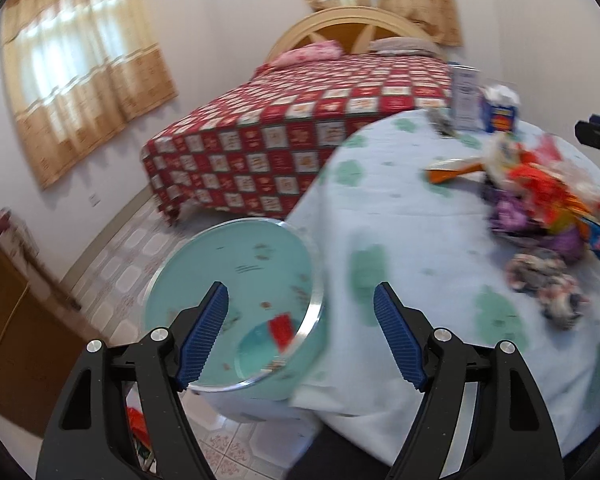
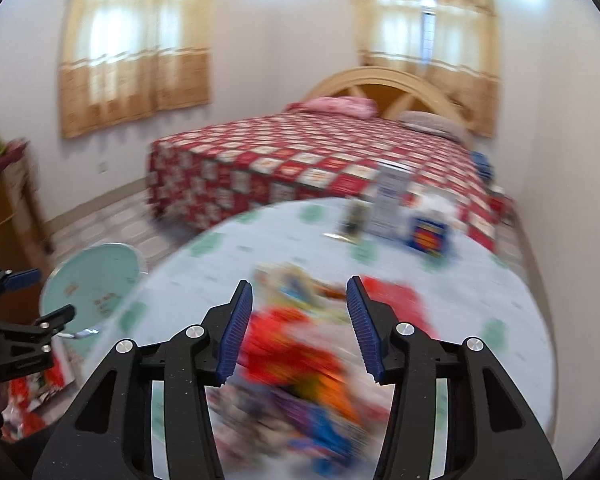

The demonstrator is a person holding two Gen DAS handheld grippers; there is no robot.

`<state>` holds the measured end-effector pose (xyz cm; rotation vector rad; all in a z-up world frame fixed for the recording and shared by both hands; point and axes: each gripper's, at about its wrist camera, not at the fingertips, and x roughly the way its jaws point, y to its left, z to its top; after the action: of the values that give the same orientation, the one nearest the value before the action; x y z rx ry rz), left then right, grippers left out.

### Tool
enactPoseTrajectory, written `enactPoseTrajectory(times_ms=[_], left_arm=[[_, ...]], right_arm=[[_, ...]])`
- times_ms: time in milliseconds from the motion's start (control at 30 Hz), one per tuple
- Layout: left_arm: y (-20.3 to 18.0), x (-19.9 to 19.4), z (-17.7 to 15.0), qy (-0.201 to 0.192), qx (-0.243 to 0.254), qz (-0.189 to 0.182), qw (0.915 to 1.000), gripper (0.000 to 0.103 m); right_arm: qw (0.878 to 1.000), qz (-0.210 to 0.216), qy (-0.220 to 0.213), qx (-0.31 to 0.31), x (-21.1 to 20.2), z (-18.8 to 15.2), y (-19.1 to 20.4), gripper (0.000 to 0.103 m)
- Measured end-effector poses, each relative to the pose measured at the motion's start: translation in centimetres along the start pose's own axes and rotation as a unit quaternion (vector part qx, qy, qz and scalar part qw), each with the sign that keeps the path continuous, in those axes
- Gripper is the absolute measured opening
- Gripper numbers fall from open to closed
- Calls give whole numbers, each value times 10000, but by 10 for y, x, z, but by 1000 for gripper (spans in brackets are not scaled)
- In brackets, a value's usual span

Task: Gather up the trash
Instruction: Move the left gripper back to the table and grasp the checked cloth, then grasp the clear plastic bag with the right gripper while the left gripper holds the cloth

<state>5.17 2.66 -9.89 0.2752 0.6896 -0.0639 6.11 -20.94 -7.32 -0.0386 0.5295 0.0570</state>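
Observation:
A teal bin (image 1: pixel 236 304) stands on the floor at the table's left edge, with a red scrap (image 1: pixel 281 328) and small bits inside. It also shows in the right wrist view (image 2: pixel 92 292). My left gripper (image 1: pixel 300 336) is open and empty above the bin's rim and the table edge. A pile of colourful wrappers (image 1: pixel 548 200) lies on the round table (image 1: pixel 400 240). My right gripper (image 2: pixel 298 328) is open, just above that blurred pile of wrappers (image 2: pixel 296 356), not holding anything. A crumpled dark wrapper (image 1: pixel 548 284) lies nearer the left gripper.
A white carton (image 1: pixel 465 98) and a blue box (image 1: pixel 500 114) stand at the table's far edge. A bed with a red checked cover (image 1: pixel 292 132) is behind. A wooden cabinet (image 1: pixel 16 320) is at the left. More trash lies on the floor (image 2: pixel 32 396).

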Motion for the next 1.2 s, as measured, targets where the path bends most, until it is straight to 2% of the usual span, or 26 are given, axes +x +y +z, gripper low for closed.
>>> enactPoseTrajectory(times_ms=[133,333,433,667,800,833,900,967,1067,1200], left_arm=[[-33,-14,4,-131,215,-277,9993,75],[-87,-40,9,-402,542,-672,9955,75],[-106,-46,10,-508,614,-716,9942,75],[-140,-38,4,-329,747,-912,9925,75],[-154,-28,-2,-100,866,-1033,9908,75],[-158,-26,-4,-31,897,-1107,9898,70],[-162,-21,-8,129,945,-1279,9872,51],[-165,-13,-11,351,977,-1531,9828,12],[-159,-16,-12,328,940,-1605,9820,12],[-137,-34,-4,28,930,-1527,9839,11]], right_arm=[[9987,-432,133,219,-14,-32,-33,53],[9963,-707,154,461,-27,-61,-59,53],[9950,-823,169,546,-31,-71,-73,53],[9911,-992,299,836,-36,-99,-105,53],[9898,-877,349,1063,-34,-111,-115,53],[9901,-845,344,1065,-33,-113,-115,53],[9907,-752,312,1094,-32,-113,-113,53],[9914,-616,271,1123,-32,-112,-110,53],[9927,-438,177,1106,-34,-107,-101,53],[9941,-236,56,1059,-32,-95,-90,53]])
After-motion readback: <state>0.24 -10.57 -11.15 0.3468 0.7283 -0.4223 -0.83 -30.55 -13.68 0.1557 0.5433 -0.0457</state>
